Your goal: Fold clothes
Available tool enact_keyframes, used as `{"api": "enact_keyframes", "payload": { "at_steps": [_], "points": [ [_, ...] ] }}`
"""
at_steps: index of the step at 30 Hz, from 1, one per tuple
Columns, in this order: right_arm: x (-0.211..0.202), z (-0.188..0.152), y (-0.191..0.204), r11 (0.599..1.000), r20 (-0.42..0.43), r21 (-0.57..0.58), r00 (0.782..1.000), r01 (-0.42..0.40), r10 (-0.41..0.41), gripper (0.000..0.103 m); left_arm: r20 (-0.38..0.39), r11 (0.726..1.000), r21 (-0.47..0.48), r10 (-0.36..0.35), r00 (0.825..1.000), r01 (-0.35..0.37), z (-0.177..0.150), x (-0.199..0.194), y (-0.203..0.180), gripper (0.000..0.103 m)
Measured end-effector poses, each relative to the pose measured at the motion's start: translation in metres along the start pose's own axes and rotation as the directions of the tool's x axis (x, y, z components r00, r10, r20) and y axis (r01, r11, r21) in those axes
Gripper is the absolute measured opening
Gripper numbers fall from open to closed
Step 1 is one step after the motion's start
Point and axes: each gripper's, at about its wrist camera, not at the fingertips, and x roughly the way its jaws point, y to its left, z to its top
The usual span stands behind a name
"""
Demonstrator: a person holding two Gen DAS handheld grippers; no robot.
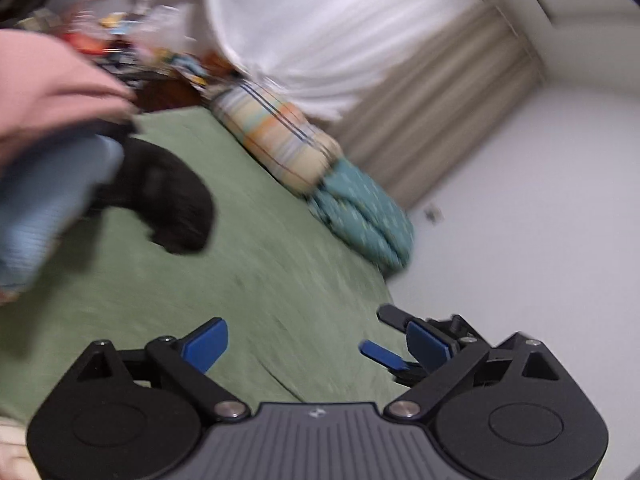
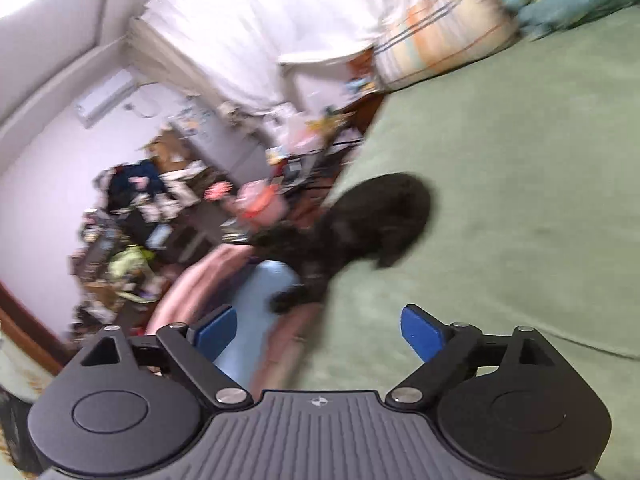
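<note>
We are in a home bedroom: a bed with a green sheet carries a striped pillow at our 12 o'clock. White curtains hang behind it, and a wall air conditioner sits at 10 o'clock above cluttered shelves.
</note>
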Motion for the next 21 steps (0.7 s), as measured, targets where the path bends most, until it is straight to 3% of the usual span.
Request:
{"api": "enact_keyframes", "payload": {
  "at_steps": [5,8,10,12,14,17,21],
  "points": [
    [-0.062,-0.017,-0.016,0.979,0.053,-0.025,0.978,0.201,-0.2,0.094,-0.164,0.999,-0.006,0.032,0.986,-0.033,-0.042,0.079,-0.056,0.096],
    [-0.099,-0.027,-0.025,0.947,0.086,-0.035,0.945,0.319,-0.315,0.093,-0.259,0.998,-0.045,0.019,0.966,-0.032,-0.064,0.105,-0.083,0.096],
    [-0.124,-0.034,-0.032,0.918,0.109,-0.04,0.915,0.395,-0.389,0.093,-0.295,0.999,-0.015,0.023,0.955,-0.029,-0.075,0.113,-0.104,0.096],
    [-0.149,-0.041,-0.038,0.882,0.132,-0.042,0.878,0.469,-0.46,0.093,-0.296,0.997,0.041,0.074,0.952,-0.065,-0.08,0.113,-0.122,0.096],
    [-0.174,-0.048,-0.045,0.841,0.155,-0.042,0.835,0.539,-0.528,0.093,-0.257,0.978,0.154,0.178,0.95,-0.142,-0.088,0.104,-0.15,0.096],
    [-0.213,-0.058,-0.05,0.783,0.195,-0.028,0.772,0.621,-0.605,0.094,-0.193,0.955,0.272,0.174,0.966,-0.118,-0.095,0.082,-0.18,0.096],
    [-0.237,-0.061,-0.031,0.777,0.188,0.042,0.758,0.629,-0.624,0.085,-0.218,0.932,0.357,0.154,0.964,-0.068,-0.1,0.059,-0.207,0.095]
  ]
}}
